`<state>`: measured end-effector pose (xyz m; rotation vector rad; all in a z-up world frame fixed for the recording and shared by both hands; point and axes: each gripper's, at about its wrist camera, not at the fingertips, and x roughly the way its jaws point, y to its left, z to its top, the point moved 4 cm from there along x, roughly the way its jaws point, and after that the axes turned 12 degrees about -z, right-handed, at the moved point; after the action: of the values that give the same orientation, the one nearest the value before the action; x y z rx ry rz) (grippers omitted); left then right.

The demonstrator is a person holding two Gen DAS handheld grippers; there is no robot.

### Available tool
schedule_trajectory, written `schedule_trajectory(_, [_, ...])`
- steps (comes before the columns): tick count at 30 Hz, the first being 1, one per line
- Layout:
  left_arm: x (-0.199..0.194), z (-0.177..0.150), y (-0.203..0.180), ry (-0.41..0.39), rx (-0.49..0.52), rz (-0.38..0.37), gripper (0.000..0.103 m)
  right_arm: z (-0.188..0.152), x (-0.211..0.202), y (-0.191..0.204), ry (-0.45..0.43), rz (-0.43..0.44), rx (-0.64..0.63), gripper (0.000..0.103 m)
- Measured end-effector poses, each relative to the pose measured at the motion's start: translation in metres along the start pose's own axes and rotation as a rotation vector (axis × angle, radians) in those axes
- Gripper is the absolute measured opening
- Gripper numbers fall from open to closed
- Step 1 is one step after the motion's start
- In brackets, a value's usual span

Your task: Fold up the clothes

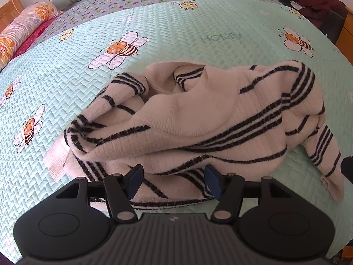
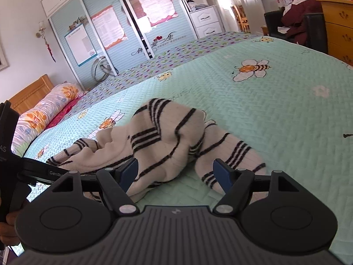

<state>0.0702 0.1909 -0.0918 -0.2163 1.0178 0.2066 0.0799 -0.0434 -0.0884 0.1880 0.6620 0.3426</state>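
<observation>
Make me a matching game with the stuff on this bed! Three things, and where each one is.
Things:
1. striped sweater
2. flowery pillow
3. dark red clothes

Places:
A. at the wooden headboard end of the bed
B. piled on a dark chair beyond the bed
C. crumpled on the bee bedspread, right before both open tongs

Pairs: 1-C, 2-A, 3-B

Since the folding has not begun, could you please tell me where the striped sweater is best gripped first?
Probably the bottom hem of the striped sweater, which lies flat along the near edge of the heap, right before the open left hand-held gripper. Come in low from the near side over the bedspread; the rest is bunched and rumpled.
</observation>
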Motion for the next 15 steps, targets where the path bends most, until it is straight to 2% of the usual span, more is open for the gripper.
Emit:
schedule_trajectory(5, [0.003,0.007,0.001,-0.013,-0.002,-0.017,0.064,0.017,0.002,-0.001,-0.031,0.026,0.005,0.075])
schedule_trajectory(9, [0.02,0.017,0.004,0.013,-0.04,-0.048,0.064,0.025,0.012,-0.003,-0.019,0.017,0.018,0.075])
schedule_trajectory(12, [0.032,0.031,0.002,-0.004,-0.032,-0.054,0.062,0.024,0.014,-0.005,-0.009,0.006,0.031,0.075])
schedule_trajectory(13, [0.034,0.037,0.001,-0.014,-0.018,-0.047,0.053,0.022,0.015,-0.006,-0.004,0.001,0.035,0.075])
schedule_trajectory(14, [0.037,0.043,0.0,-0.023,-0.005,-0.039,0.033,0.02,0.015,-0.008,0.001,-0.005,0.039,0.075])
schedule_trajectory(15, [0.038,0.05,0.001,-0.029,-0.01,-0.04,0.025,0.018,0.015,-0.01,0.007,-0.012,0.043,0.075])
